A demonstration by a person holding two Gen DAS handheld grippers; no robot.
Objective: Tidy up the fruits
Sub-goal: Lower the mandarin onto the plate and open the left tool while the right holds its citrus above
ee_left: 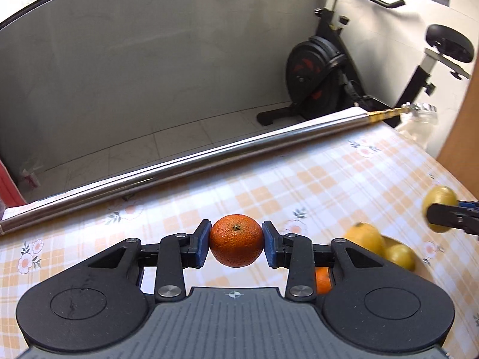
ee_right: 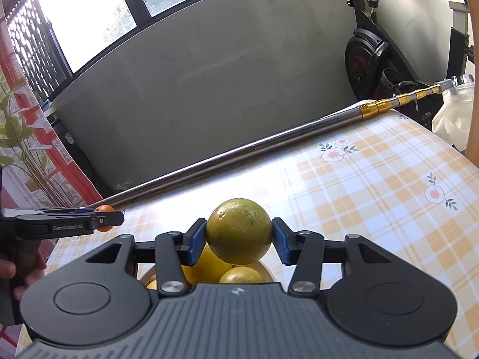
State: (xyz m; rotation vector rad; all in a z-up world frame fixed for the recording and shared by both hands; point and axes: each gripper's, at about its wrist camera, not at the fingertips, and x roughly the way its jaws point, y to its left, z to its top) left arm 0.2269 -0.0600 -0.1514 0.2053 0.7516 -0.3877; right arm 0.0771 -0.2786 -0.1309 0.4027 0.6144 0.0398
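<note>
The left gripper [ee_left: 236,240] pinches an orange tangerine [ee_left: 236,240] squarely between its two blue pads [ee_left: 201,244], one pad on each flank, stem end facing up and forward; the fruit hangs clear above the checked tablecloth [ee_left: 314,179]. The right gripper [ee_right: 239,237] clamps a yellow-green fruit [ee_right: 238,231] the same way, the pads touching its left and right sides, the ball bulging above and below them. Directly beneath that held fruit, more yellow fruits [ee_right: 242,274] sit heaped in a bowl [ee_right: 268,272], partly hidden by the gripper body. From the left wrist view the same heap lies low right, with another orange fruit [ee_left: 322,279] glimpsed behind the finger linkage. Farther off, a long metal pole [ee_right: 239,152] lies along the table's far edge. Beyond it stand a grey wall and an exercise bike [ee_left: 326,71].
</note>
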